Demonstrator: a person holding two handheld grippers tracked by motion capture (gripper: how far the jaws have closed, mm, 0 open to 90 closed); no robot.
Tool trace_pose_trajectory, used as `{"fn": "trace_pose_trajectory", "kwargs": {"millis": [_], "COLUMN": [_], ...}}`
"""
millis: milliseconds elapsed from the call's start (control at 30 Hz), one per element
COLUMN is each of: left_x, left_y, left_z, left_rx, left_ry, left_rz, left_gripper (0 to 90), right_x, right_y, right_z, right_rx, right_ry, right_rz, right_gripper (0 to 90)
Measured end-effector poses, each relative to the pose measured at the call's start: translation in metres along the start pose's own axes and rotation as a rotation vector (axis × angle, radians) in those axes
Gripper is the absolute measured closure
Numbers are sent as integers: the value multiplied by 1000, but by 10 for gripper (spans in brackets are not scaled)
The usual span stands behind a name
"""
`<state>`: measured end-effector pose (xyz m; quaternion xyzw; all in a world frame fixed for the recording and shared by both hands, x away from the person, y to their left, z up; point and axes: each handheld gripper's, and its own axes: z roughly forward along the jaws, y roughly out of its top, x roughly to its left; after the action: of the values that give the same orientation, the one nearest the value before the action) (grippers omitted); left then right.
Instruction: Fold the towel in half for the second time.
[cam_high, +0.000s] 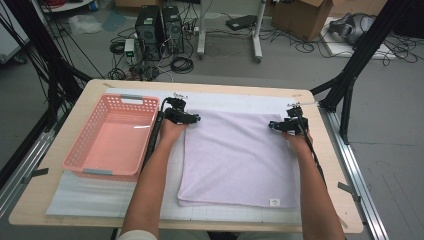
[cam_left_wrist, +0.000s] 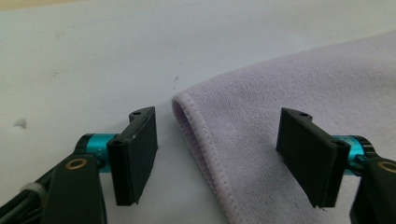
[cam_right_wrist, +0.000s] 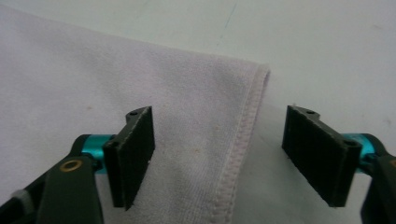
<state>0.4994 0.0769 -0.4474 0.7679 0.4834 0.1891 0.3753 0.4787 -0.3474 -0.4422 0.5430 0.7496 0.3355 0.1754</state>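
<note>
A folded lilac towel lies flat on the white mat, with a small label at its near right corner. My left gripper is low at the towel's far left corner. In the left gripper view the left gripper stands open, its jaws straddling the stitched edge of the towel without pressing on it. My right gripper is at the far right corner. In the right gripper view the right gripper is open too, one jaw over the towel and the other over the bare mat.
A pink plastic basket with nothing in it stands left of the towel, close to my left forearm. A white mat covers most of the wooden table. Black frame posts rise at both far corners.
</note>
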Motion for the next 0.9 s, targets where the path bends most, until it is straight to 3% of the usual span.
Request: {"fn": "trace_pose_trajectory", "kwargs": {"millis": [33,100,233,267,300,333,433,500,667,733,800,900], "left_x": [-2,-3,-3,-3,-4,-6,-6,-4,-1,1,1,0], "left_y": [0,0,0,0,0,0,1,2,14,16,15,12], "left_z": [0,-1,-1,-1,-1,-1,-1,-3,-18,-23,-28,-38], "left_rx": [1,3,-10,-9,-11,-6,-5,-18,-169,-198,-219,-261], "left_ry": [11,21,7,-22,-64,-50,-51,-46,-26,-38,-48,-67], "left_rz": [21,25,-3,-14,-24,-16,-55,-74,-119,-139,-117,-118], "left_gripper": [336,370,584,646,770,846,857,860,861,861,860,860], "right_x": [1,5,11,12,13,14,14,15,13,13,15,18], "right_y": [0,1,3,3,3,3,4,5,12,14,16,16], "right_z": [1,2,0,0,0,0,-1,-1,-11,-16,-21,-28], "right_rx": [0,3,17,19,18,18,22,7,-116,-154,-174,-194], "right_ry": [-19,-41,-10,17,31,34,38,13,-18,-14,-10,-8], "right_rz": [-21,-44,-59,-58,-49,-47,-35,-56,-33,-35,-48,-69], "right_gripper": [292,335,647,753,791,818,838,842,845,844,843,843]}}
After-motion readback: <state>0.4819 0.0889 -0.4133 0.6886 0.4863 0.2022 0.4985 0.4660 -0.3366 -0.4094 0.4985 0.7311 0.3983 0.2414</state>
